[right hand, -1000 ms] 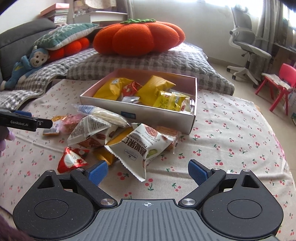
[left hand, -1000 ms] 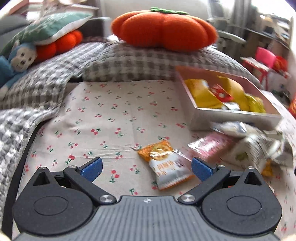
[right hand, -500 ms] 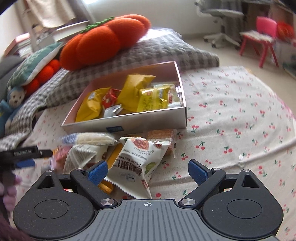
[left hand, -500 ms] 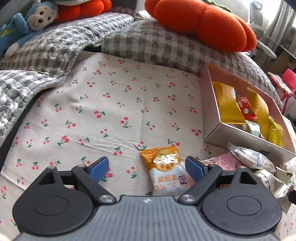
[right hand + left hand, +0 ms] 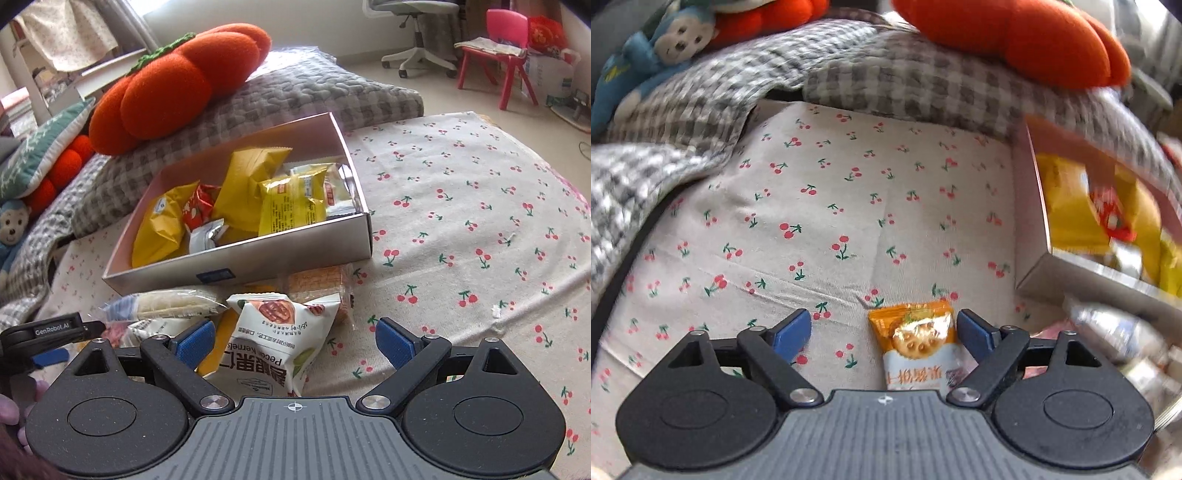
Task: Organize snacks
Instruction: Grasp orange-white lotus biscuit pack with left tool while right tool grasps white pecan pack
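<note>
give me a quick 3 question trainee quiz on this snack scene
1. True or false: the orange biscuit packet lies between the left tool's fingers, with the jaws closing and not yet clamping it.
2. Which snack lies nearest the right tool? A) white pecan kernels bag B) red candy C) yellow packet
3. Fill in: the sorted snacks sit in a silver ____.

Key: 1 true; 2 A; 3 box

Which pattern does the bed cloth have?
Small red cherries on the beige cloth; right wrist view shows it best.
</note>
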A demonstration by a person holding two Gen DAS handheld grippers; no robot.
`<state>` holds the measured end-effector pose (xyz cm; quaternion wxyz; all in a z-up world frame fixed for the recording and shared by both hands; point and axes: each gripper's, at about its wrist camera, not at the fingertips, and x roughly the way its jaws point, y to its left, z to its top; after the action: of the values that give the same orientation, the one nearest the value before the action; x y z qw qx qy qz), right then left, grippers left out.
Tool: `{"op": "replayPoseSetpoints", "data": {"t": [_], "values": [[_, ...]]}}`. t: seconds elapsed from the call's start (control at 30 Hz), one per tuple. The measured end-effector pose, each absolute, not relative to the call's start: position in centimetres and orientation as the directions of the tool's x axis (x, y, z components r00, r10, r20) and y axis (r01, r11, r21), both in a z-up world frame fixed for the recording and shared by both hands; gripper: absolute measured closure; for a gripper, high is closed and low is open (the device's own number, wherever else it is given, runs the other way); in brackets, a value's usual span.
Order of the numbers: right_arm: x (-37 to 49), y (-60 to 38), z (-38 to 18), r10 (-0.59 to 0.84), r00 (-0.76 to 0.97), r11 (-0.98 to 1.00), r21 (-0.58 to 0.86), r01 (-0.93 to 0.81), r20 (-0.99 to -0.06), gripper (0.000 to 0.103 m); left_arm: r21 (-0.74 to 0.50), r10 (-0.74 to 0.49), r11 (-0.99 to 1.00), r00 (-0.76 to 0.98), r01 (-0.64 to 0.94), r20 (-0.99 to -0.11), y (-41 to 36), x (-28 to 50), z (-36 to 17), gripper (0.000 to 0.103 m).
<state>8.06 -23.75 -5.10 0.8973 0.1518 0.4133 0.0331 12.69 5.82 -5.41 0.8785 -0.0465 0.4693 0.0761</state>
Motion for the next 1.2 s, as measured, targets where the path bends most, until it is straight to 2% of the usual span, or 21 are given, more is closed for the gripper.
{"op": "replayPoseSetpoints", "data": {"t": [0.07,0.37,0.6,0.7,0.87,1.07,1.2], "values": [[8.3,-23.8,-5.4,0.166,0.646,0.957,0.280,0.078,-0.745,0.008,0.020,0.098,0.989,0.551,-0.146,-0.829,5.6,12.6,-5.3,0.022],[7.9,-26.0,-6.0,0.171,0.622,0.956,0.280,0.081,-0.764,0.008,0.013,0.011,1.000,0.559,-0.001,-0.829,7.5,11.1,-4.7,0.038],[7.1,-27.7,-6.0,0.157,0.624,0.966,0.251,0.065,-0.766,0.008,0.046,0.004,0.997,0.569,0.060,-0.822,9.0,9.7,-4.5,0.038],[6.9,-28.1,-5.6,0.175,0.630,0.962,0.268,0.056,-0.757,0.008,0.017,-0.019,0.998,0.563,0.059,-0.826,9.2,9.0,-4.2,0.029],[6.9,-27.5,-4.9,0.195,0.640,0.960,0.278,0.030,-0.744,0.008,-0.006,-0.063,0.995,0.558,0.102,-0.828,8.3,8.3,-4.2,0.027],[7.1,-26.1,-5.5,0.193,0.610,0.969,0.246,0.002,-0.768,0.008,0.027,-0.047,0.991,0.541,0.127,-0.840,7.5,8.1,-4.7,0.032],[7.0,-25.8,-5.7,0.183,0.609,0.975,0.224,-0.009,-0.771,0.009,0.009,-0.058,0.992,0.535,0.123,-0.843,7.8,7.9,-4.6,0.043]]}}
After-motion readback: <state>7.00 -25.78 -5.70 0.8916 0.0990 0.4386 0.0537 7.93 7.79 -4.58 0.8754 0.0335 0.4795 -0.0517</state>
